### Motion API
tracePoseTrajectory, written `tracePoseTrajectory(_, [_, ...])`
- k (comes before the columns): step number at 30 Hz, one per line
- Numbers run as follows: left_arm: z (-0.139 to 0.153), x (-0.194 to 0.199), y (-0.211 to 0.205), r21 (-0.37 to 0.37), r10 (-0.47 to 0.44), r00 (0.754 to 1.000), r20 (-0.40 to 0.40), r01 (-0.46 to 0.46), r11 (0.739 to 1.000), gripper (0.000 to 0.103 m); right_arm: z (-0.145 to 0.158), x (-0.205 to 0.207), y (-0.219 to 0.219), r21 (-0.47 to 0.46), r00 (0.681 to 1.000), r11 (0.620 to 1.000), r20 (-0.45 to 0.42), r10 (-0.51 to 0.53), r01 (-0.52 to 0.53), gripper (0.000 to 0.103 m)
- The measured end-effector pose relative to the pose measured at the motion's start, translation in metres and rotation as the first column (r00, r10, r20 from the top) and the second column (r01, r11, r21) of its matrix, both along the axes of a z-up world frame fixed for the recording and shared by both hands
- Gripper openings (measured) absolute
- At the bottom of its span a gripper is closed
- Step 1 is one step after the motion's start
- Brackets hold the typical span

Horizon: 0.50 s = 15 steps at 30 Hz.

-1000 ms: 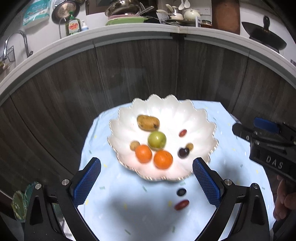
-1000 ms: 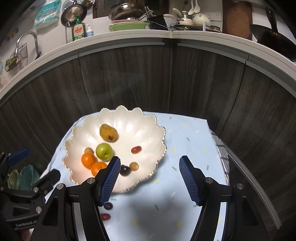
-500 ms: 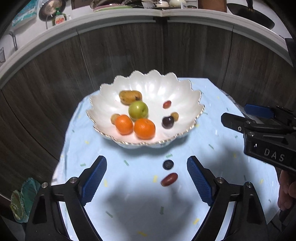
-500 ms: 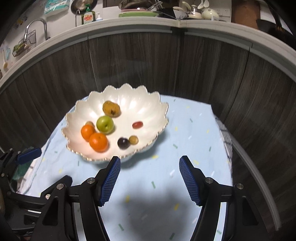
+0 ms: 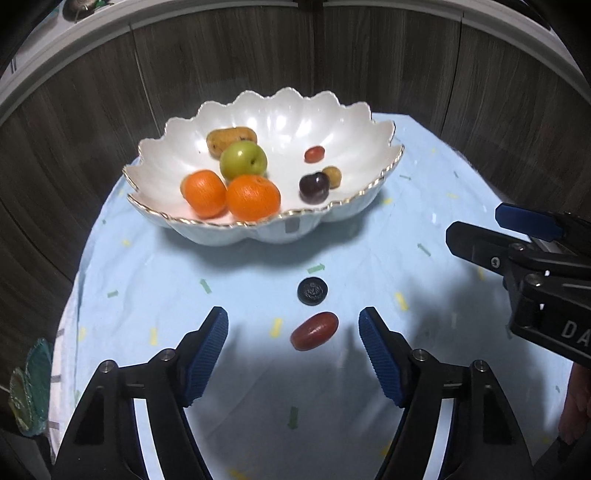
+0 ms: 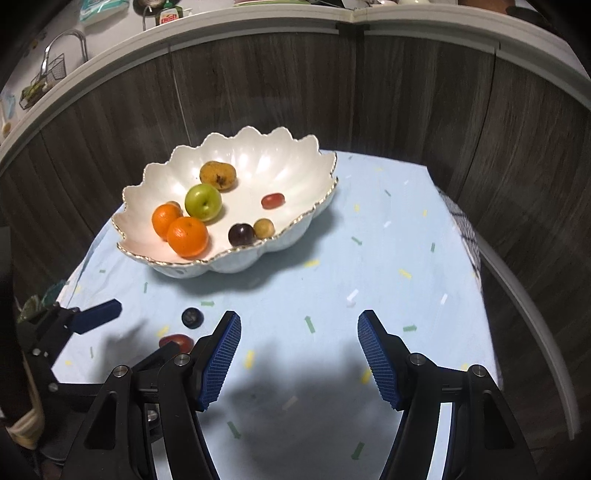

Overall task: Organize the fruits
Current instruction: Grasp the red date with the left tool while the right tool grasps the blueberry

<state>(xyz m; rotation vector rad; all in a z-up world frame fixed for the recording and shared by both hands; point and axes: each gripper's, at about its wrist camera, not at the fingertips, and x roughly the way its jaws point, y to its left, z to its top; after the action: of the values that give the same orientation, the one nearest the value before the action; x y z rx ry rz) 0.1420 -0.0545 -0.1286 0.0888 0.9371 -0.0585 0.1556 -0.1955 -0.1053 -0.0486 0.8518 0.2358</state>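
Observation:
A white scalloped bowl (image 5: 354, 122) (image 6: 155, 181) with a gold rim holds two oranges (image 5: 252, 196), a green apple (image 5: 243, 161), a brown fruit, a dark plum (image 5: 314, 187) and small red and tan fruits. On the light blue cloth in front of it lie a blueberry (image 5: 313, 291) (image 6: 192, 317) and a red grape (image 5: 314, 335) (image 6: 176, 341). My left gripper (image 5: 293, 326) hangs low over the cloth, its jaws closing, with the red grape between the pads and untouched. My right gripper (image 6: 299, 330) is open over bare cloth, to the right of both loose fruits.
The cloth (image 6: 388, 258) covers a small table in front of dark wood-grain cabinet fronts (image 6: 258, 92). A counter above carries a dish soap bottle (image 6: 168, 16) and a sink tap. A green object (image 5: 31, 384) lies off the table's left edge.
Both grippers have sunk toward the cloth and the bowl looms larger. The left jaws have narrowed and now bracket the red grape. The right jaws keep the same gap.

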Motion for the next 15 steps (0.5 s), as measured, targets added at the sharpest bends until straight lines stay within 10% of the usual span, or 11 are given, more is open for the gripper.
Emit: tracePoseTrajectory(15, [-0.026,0.008,-0.006,0.004,0.013,1.000,-0.025,-0.012,1.000,0.049,-0.025,0.003,-0.002,0.039,0.999,0.999,-0.050,0.000,0.002,0.067])
